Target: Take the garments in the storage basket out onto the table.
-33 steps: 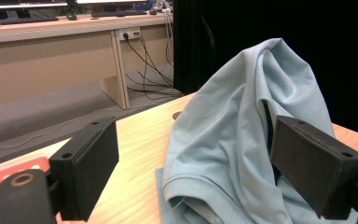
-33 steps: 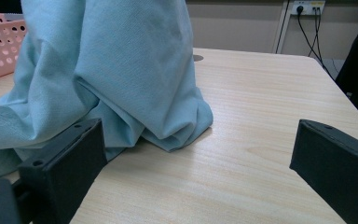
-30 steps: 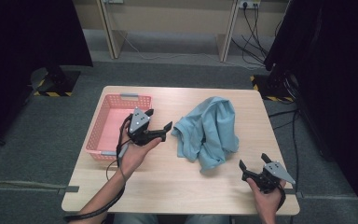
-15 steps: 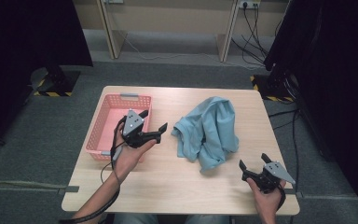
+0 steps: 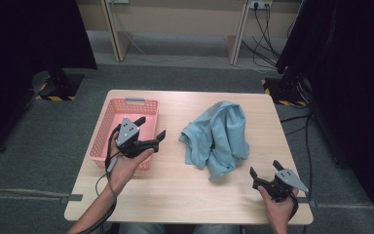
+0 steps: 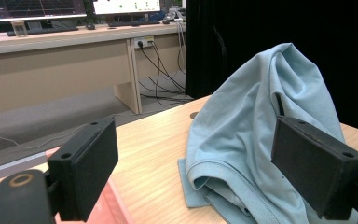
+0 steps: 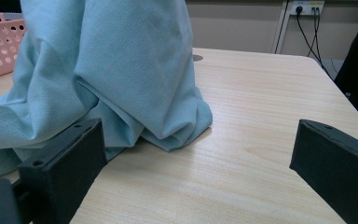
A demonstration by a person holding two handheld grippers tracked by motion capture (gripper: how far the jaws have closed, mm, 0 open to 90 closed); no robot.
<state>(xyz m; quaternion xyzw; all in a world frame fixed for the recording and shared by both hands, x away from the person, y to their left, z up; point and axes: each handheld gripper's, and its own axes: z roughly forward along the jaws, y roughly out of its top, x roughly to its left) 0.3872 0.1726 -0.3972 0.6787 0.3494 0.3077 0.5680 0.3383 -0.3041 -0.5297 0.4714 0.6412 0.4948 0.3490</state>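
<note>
Our left gripper [image 5: 150,132] hovers over the pink basket [image 5: 108,125], fingers spread, empty. The blue shirt [image 5: 217,137] lies crumpled mid-tabletop. Our right gripper [image 5: 264,170], near right, fingers released. We judge the approach; next, grasp cloth.

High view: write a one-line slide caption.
Two hand-held grippers, left and right, open beside a crumpled blue shirt and pink basket.

The place looked like a lab or recording room. Black curtains [image 5: 341,73] hung at both sides, grey carpet [image 5: 39,126] covered the floor, and hazard-striped stand bases [image 5: 56,90] stood on it. Monitors [image 6: 37,8] sat on a long desk [image 6: 65,39], with cables [image 6: 161,70] plugged into wall sockets [image 5: 260,5].
</note>
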